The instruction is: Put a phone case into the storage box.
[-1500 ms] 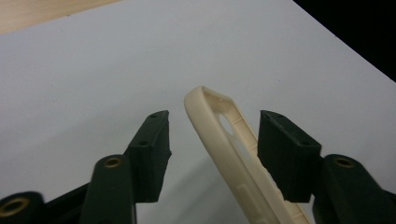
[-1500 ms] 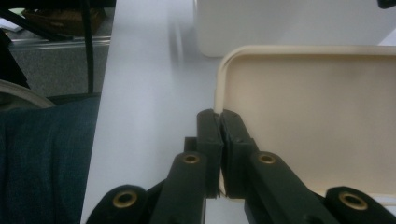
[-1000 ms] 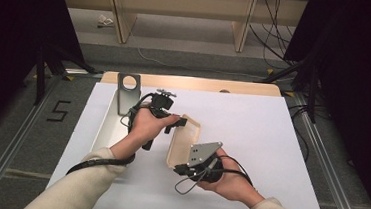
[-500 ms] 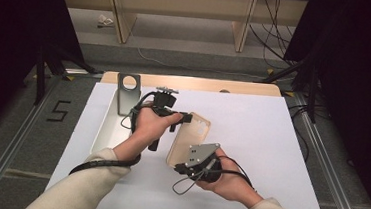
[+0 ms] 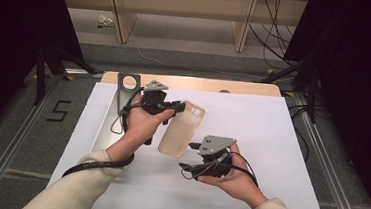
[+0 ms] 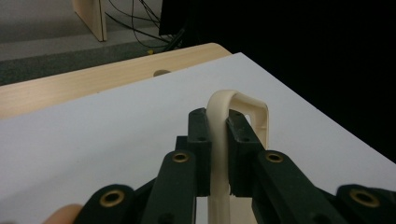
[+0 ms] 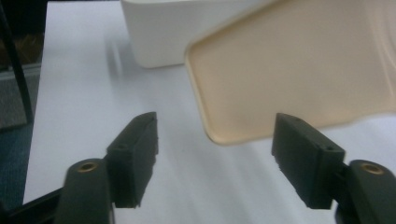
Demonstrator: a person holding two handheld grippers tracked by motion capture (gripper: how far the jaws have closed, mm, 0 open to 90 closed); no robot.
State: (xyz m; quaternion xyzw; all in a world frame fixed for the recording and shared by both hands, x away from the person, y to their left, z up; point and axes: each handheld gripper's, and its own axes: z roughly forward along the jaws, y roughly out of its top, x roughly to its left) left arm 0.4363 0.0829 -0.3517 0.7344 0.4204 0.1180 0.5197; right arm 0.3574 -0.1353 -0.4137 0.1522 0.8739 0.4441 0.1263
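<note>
Fingers of left gripper (image 6: pixel 218 154) clamp phone case (image 5: pixel 181 129); right gripper (image 7: pixel 215 158) just opened, empty.

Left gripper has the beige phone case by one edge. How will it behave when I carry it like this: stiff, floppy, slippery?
The phone case is a thin open shell, so probably light. Pinched at its rim by the left gripper, it hangs over the white table without visible sag, so likely fairly stiff, perhaps flexing slightly. Its smooth surface may slip or pivot.

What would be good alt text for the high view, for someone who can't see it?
The left hand-held gripper is clamped on one end of a beige phone case, holding it above a white table. The right hand-held gripper, jaws just opened, sits near the case's other end.
</note>
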